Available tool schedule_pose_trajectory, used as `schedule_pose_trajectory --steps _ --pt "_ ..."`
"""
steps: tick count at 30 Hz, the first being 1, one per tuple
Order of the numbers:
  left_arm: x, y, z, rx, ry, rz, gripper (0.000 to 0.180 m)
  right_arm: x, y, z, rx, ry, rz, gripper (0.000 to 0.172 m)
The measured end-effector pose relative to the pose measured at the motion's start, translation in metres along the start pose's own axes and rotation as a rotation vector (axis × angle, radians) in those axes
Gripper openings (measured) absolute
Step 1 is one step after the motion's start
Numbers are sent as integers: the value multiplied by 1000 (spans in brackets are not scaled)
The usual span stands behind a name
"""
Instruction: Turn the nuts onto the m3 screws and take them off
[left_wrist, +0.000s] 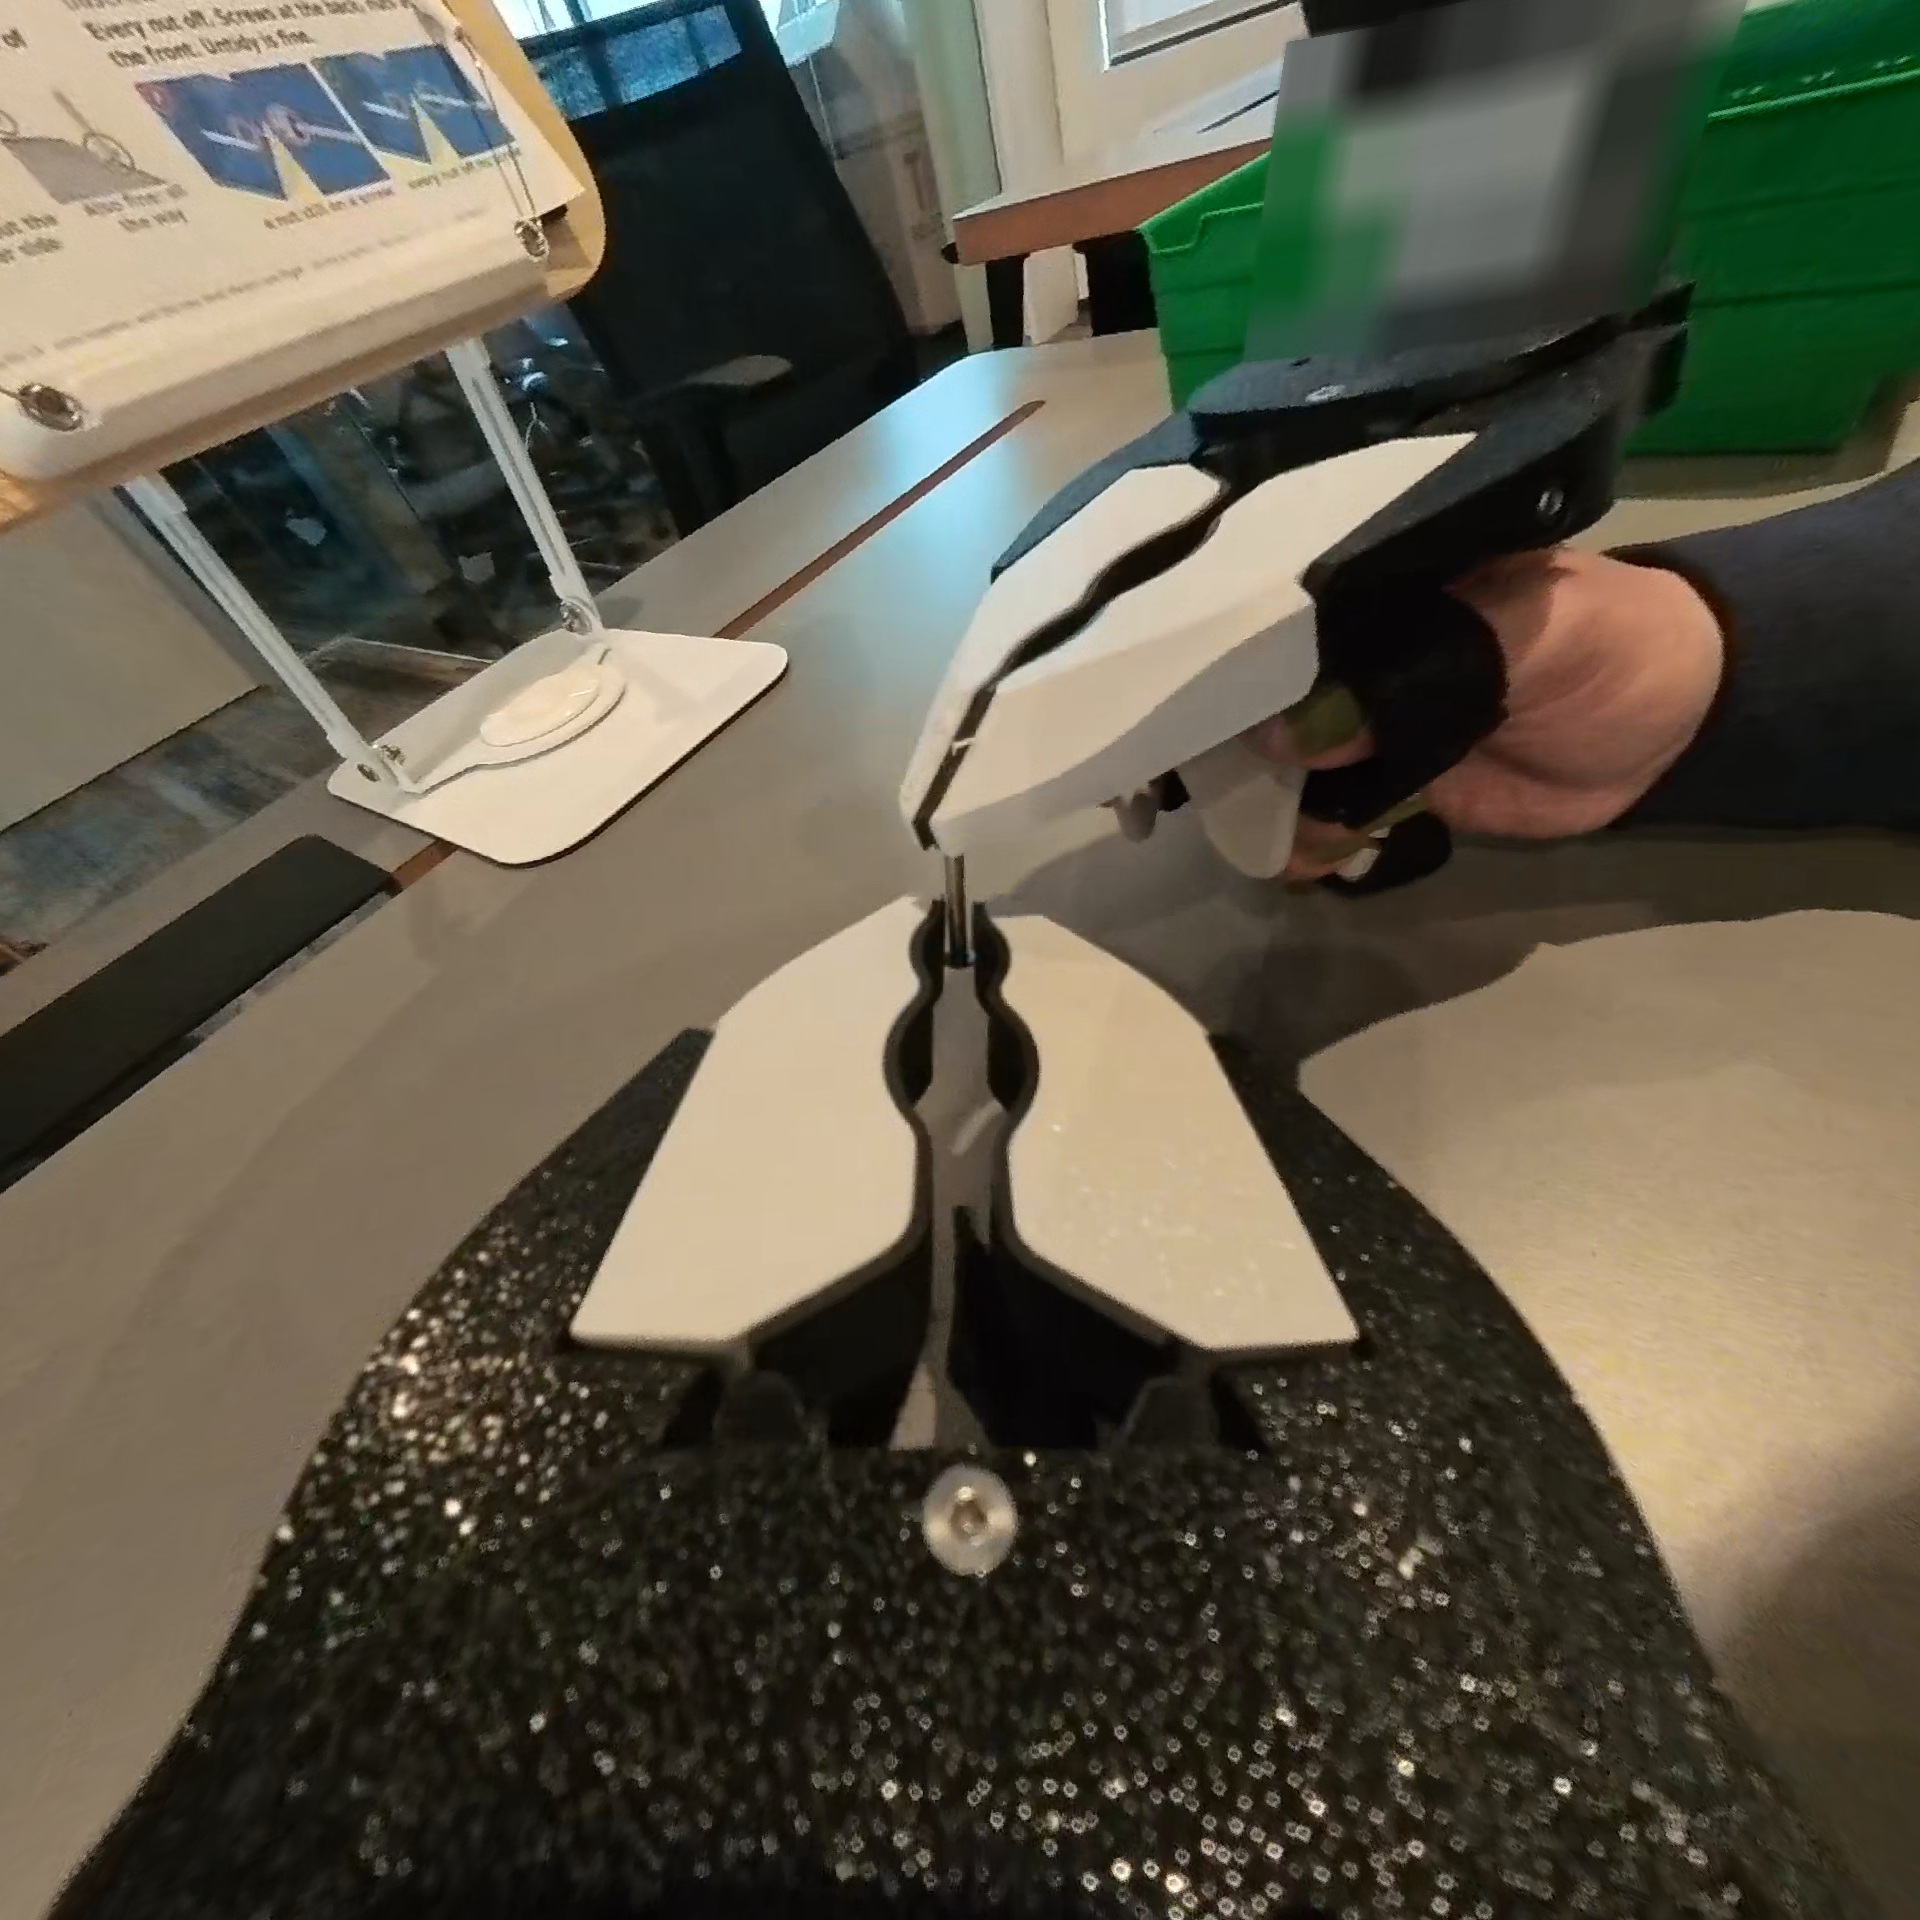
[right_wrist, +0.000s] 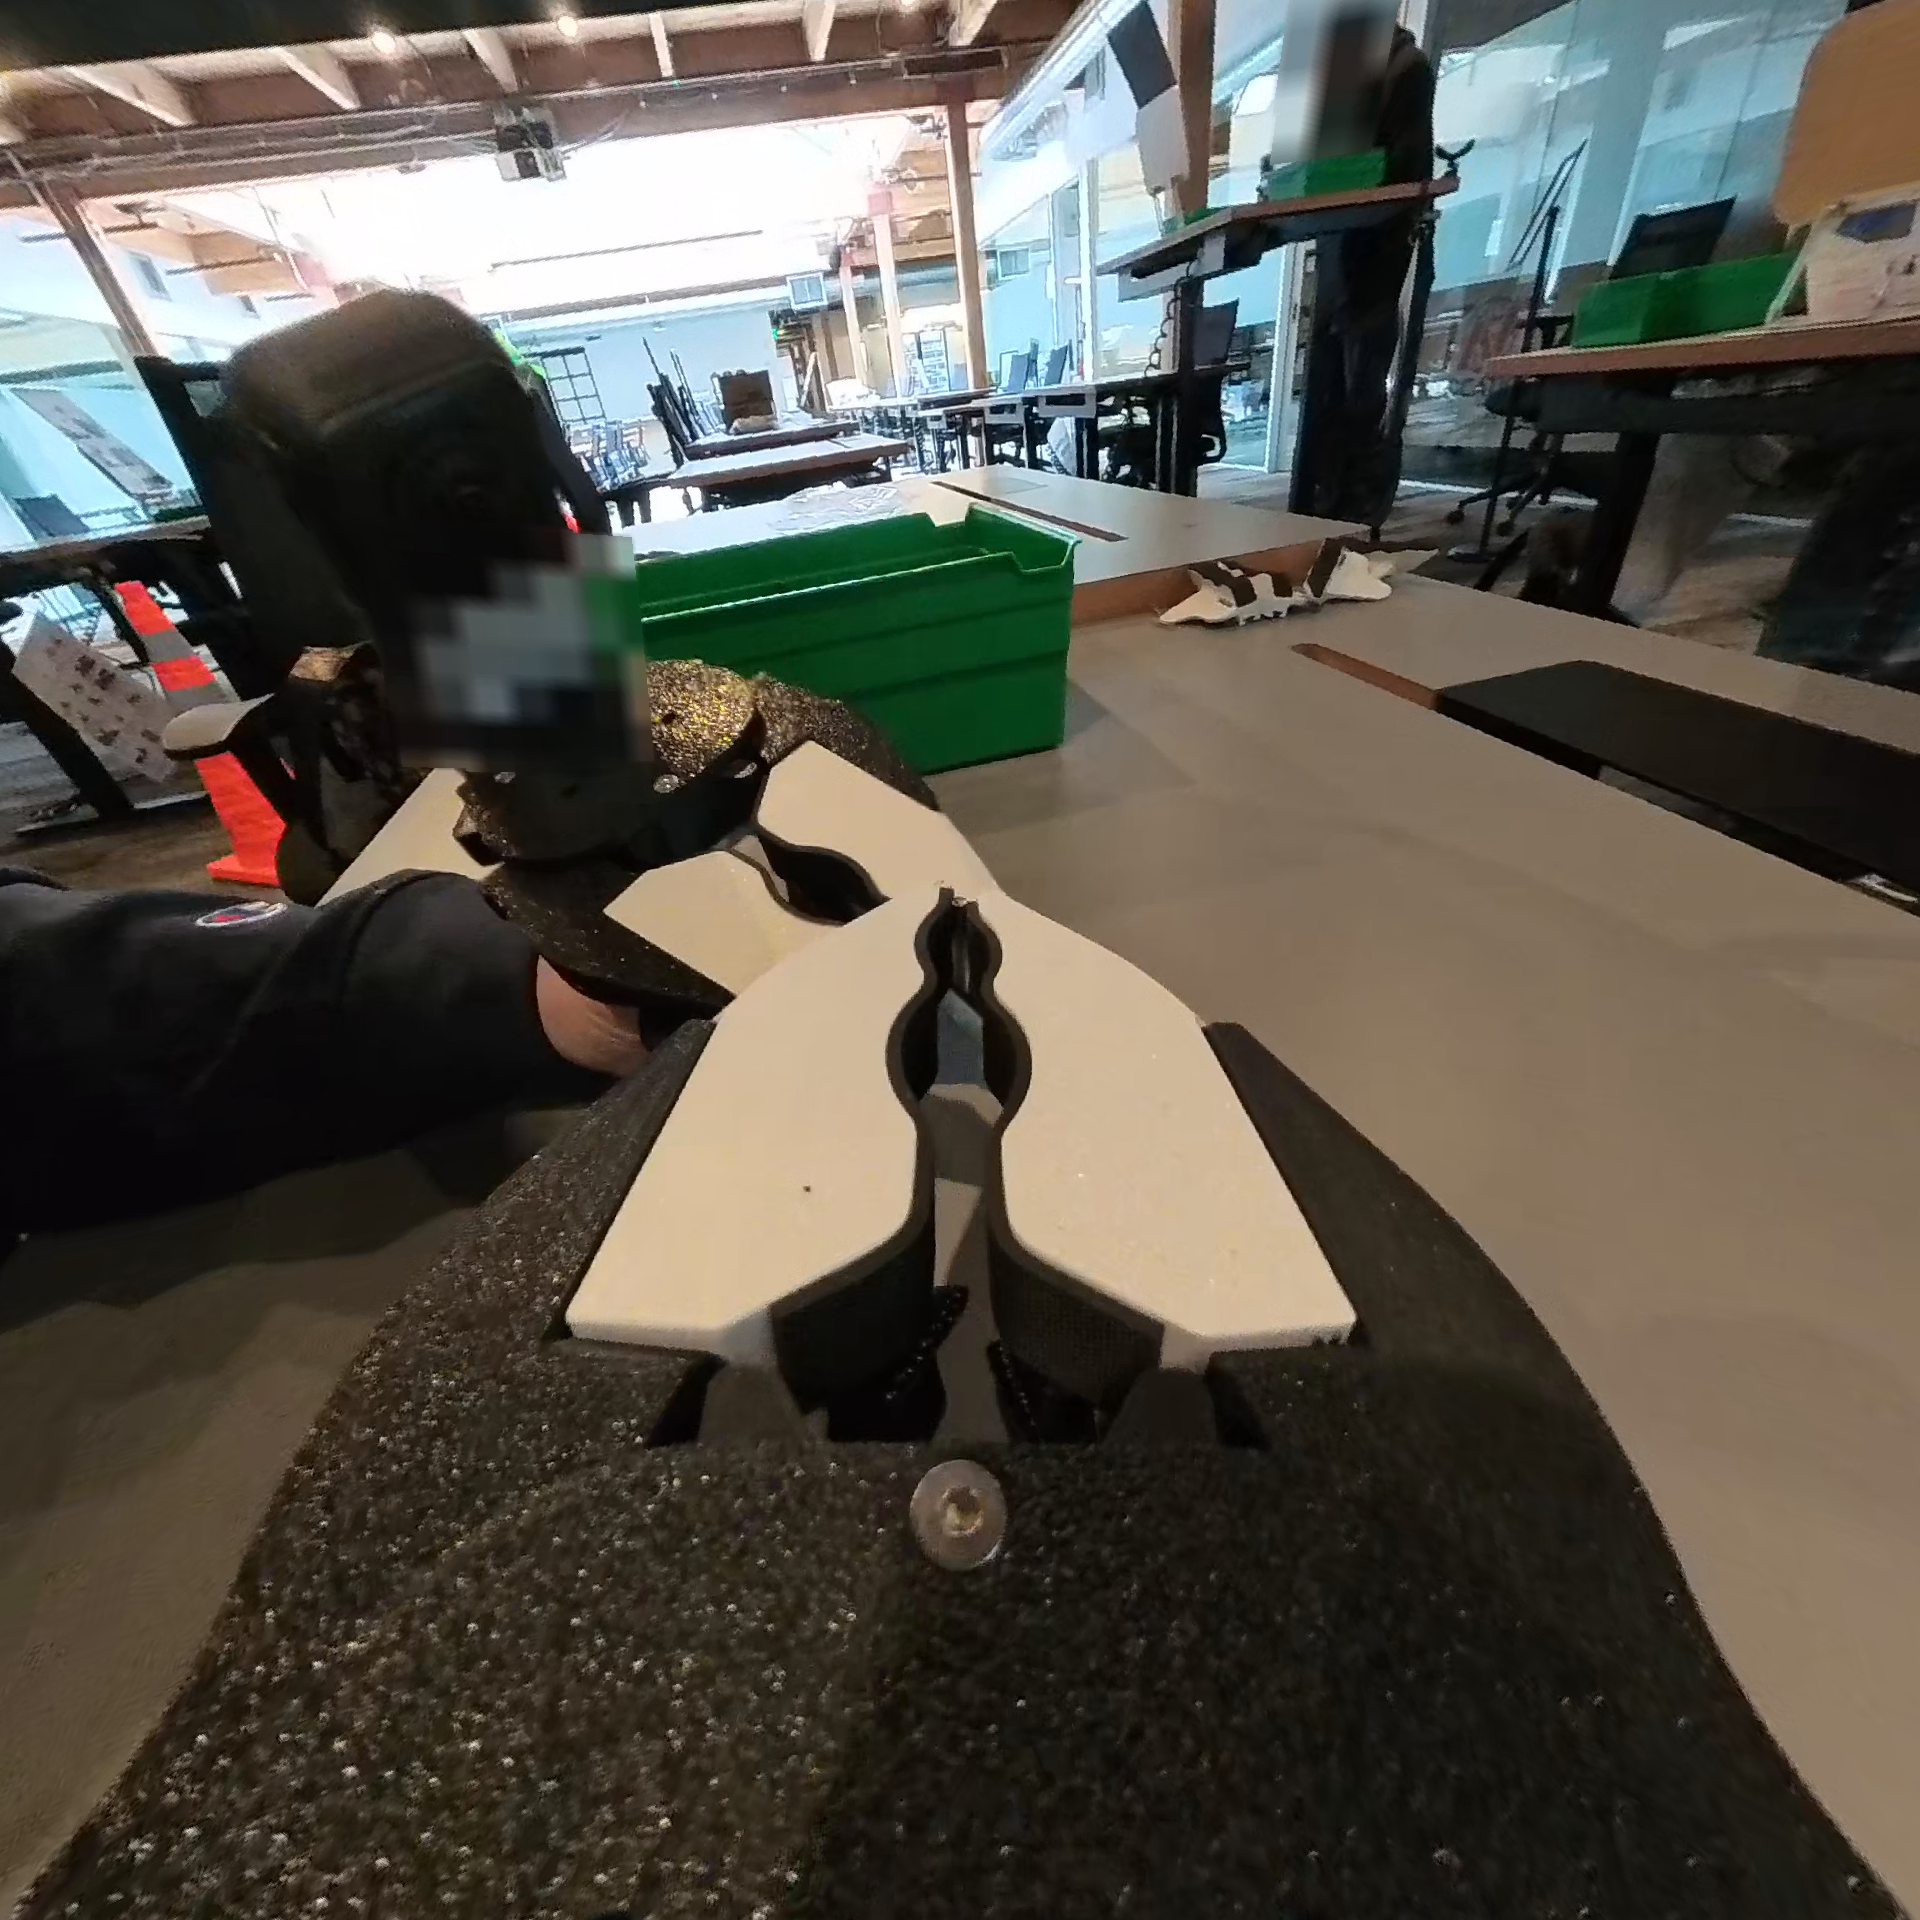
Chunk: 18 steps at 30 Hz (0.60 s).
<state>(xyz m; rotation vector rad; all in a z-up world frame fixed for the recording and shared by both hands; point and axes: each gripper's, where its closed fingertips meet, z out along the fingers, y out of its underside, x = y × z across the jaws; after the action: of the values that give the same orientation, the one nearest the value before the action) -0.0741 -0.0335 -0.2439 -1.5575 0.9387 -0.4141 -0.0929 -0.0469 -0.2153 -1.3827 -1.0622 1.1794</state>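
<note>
In the left wrist view, your left gripper (left_wrist: 957, 940) has its jaws drawn narrow on the lower end of a thin metal screw (left_wrist: 954, 891) that stands nearly upright at the tips. Coming down from 1 o'clock, your right gripper (left_wrist: 932, 821) pinches the top end of that same screw, its white fingers (left_wrist: 1132, 665) pressed together. Holding both ends this way looks meant to let one side steady the shaft while the other turns. A small dark collar at the left tips could be the nut, but it is too small to tell. Open grey table (left_wrist: 623, 987) lies all round; the white stand base (left_wrist: 582, 748) sits well off at 10 o'clock, and the green bins (left_wrist: 1766, 291) are far back at 1 o'clock, so you have room to twist either wrist.

In the right wrist view, your right gripper (right_wrist: 958, 920) is closed down to a slit, with only a sliver of metal showing at its tip. Your left gripper (right_wrist: 831, 883) lies just beneath it at 10 o'clock, its sleeve (right_wrist: 260, 1018) filling 9 o'clock. The green bin (right_wrist: 862, 644) stands behind at 12 o'clock, apart. The table's near left edge runs close behind your left hand; 2 to 4 o'clock is open surface.
</note>
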Motion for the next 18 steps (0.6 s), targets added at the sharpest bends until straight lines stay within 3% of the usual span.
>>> schedule_pose_trajectory --steps 3,6,12,18 --pt "-3 0 -1 -1 -23 -16 3 4 -1 -2 8 21 -12 3" --pt "-14 2 -4 -8 -72 -49 3 24 -9 -17 26 134 -68 21" --pt "-18 0 -8 23 -81 -80 3 39 53 -27 -412 122 -124 17" --pt "-18 -1 -8 31 -73 -84 3 37 78 -22 -591 133 -184 15"
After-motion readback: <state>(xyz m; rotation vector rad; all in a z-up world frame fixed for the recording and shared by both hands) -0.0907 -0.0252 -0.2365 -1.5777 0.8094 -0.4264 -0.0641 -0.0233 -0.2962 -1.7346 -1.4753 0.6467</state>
